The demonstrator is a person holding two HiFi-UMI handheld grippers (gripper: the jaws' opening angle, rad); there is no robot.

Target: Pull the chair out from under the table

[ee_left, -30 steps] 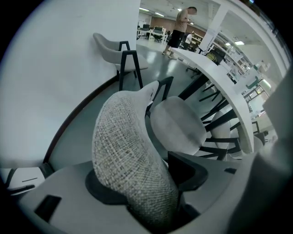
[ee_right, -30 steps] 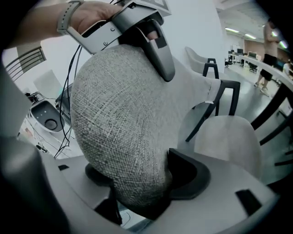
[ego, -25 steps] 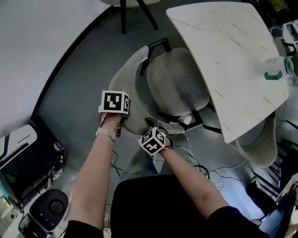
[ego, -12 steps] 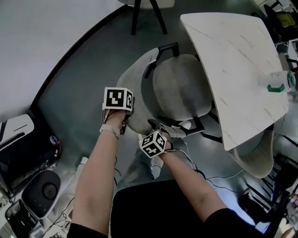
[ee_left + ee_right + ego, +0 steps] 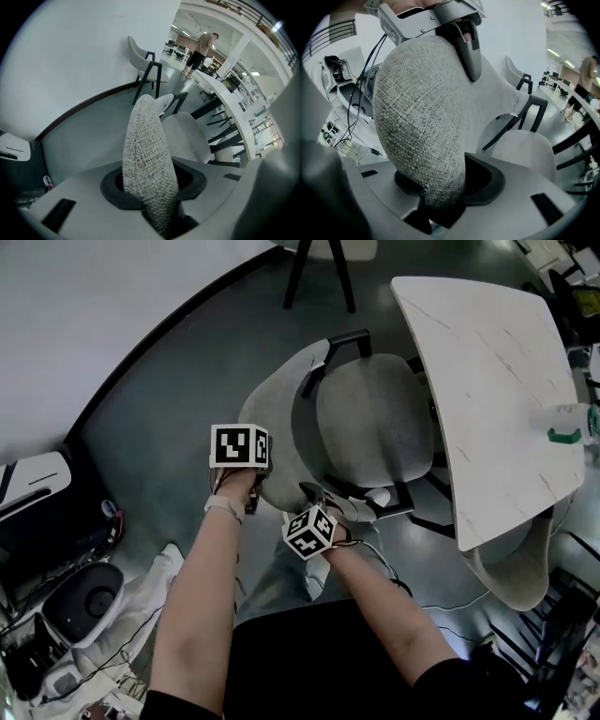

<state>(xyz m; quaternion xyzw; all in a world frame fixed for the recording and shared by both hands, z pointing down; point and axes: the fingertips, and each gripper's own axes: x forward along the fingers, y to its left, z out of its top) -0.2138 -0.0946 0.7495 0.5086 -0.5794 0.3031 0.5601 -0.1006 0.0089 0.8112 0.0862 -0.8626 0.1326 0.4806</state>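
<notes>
The grey fabric chair [image 5: 370,423] stands beside the white marble table [image 5: 497,381], its seat almost wholly showing. Both grippers are at the top edge of its curved backrest [image 5: 274,437]. The left gripper [image 5: 255,486] sits on the near left part of that edge, the right gripper [image 5: 323,495] on the near right end. In the left gripper view the backrest's edge [image 5: 147,154] runs down into the left gripper [image 5: 152,206], whose jaws have just been closing and press on the fabric. In the right gripper view the backrest [image 5: 422,122] fills the right gripper [image 5: 440,201], also just closing.
A second grey chair [image 5: 511,568] is tucked under the table's near corner, and another chair's black legs [image 5: 319,268] stand at the far wall. A green-banded cup [image 5: 567,423] is on the table. Black cases [image 5: 56,521], a round device [image 5: 94,601] and cables [image 5: 394,582] lie near the person's feet.
Both grippers' jaws have closed onto the backrest's top edge. The left gripper shifted slightly along it, and more of the seat shows beside the table's edge.
</notes>
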